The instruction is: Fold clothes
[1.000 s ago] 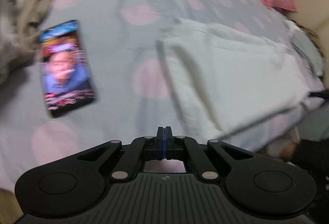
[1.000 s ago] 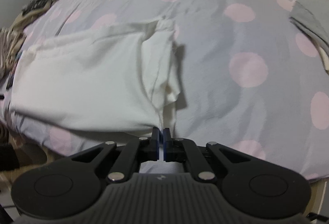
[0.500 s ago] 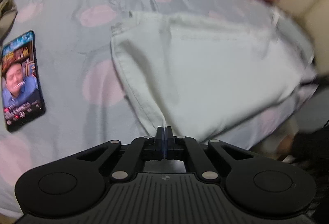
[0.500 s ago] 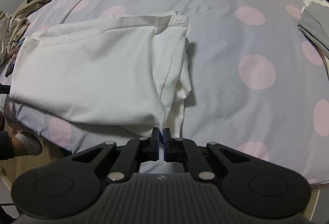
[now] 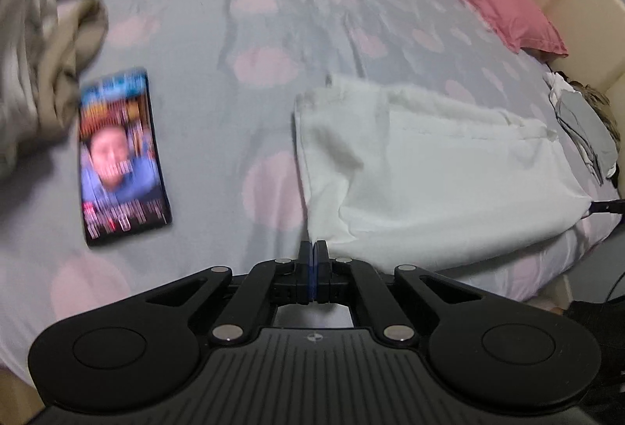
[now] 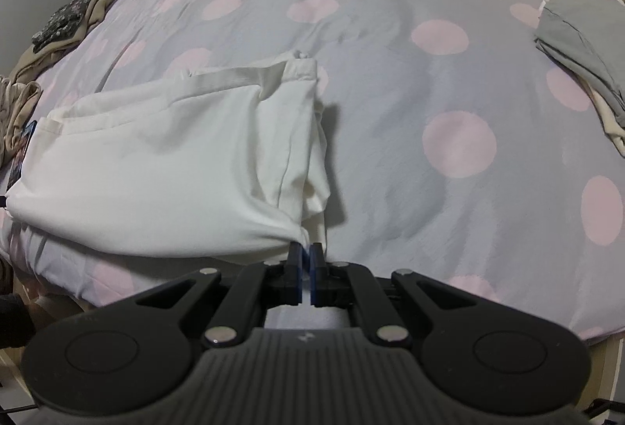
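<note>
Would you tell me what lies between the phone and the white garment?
Only bare dotted bedsheet separates the phone from the white garment, in the left wrist view.

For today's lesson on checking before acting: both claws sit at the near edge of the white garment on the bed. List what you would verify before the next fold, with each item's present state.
1. Right claw grips a corner of the white garment: ok, cloth bunches into its shut tips.
2. Left claw grips the other corner: cannot tell; it is shut at the garment's edge, but no cloth shows between the tips.
3. Garment lies flat: not ok, a loose flap stands bunched on its right side.
4. Bedsheet beyond the garment is free for folding: ok.
5. Phone clear of the garment: ok, it lies apart, to the left.
6. Grey clothes out of the way: ok, far right.
</note>
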A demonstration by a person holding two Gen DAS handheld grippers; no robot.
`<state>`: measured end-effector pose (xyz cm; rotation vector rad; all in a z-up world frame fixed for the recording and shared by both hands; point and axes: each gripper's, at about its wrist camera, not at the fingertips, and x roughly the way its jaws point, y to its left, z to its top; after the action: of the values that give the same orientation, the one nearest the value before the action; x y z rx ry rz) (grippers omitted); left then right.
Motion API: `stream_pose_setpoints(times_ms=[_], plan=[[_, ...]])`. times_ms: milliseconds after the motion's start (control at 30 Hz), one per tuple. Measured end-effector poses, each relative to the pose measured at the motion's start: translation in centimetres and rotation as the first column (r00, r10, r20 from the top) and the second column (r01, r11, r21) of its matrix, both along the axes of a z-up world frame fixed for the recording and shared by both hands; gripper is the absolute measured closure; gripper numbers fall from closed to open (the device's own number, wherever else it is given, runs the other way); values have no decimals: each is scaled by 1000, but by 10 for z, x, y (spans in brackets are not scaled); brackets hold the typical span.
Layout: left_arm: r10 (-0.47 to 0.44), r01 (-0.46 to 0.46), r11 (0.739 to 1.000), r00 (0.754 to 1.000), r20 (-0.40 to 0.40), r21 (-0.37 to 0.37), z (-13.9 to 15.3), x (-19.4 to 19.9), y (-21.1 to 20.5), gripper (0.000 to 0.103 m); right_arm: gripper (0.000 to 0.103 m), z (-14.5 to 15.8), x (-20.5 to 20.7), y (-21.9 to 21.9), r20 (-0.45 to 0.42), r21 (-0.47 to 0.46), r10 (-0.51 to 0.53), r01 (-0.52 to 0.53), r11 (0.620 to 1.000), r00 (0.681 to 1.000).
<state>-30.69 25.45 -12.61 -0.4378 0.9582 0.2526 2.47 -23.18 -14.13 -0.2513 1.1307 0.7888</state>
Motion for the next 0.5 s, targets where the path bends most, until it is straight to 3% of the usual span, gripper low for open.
stream_pose_setpoints(times_ms=[100,133,233,333,433,500], plan=[[-111,91,988,982,155,128,37,-1,-13,103,100,9,1,-3,4,49,-19,19,999,1000],[-127,106,984,981,146,141,40,-1,-14,103,100,12,2,-5,2,66,-20,19,998,1000],[-160,160,987,987,10,27,17,4,-10,103,99,9,2,-5,-13,56,3,-2,998,1000],[-240,232,970,958,-159,-66,-21,8,-20,103,99,-4,-2,0,-38,-5,46,-46,999,998],[-260,259,965,925,-277,-43,-39,9,-30,102,99,-17,-7,5,-65,-66,86,-91,994,994],[-254,263,965,909,-329,-18,-40,9,-28,96,94,-23,-8,7,-87,-95,106,-114,989,991]])
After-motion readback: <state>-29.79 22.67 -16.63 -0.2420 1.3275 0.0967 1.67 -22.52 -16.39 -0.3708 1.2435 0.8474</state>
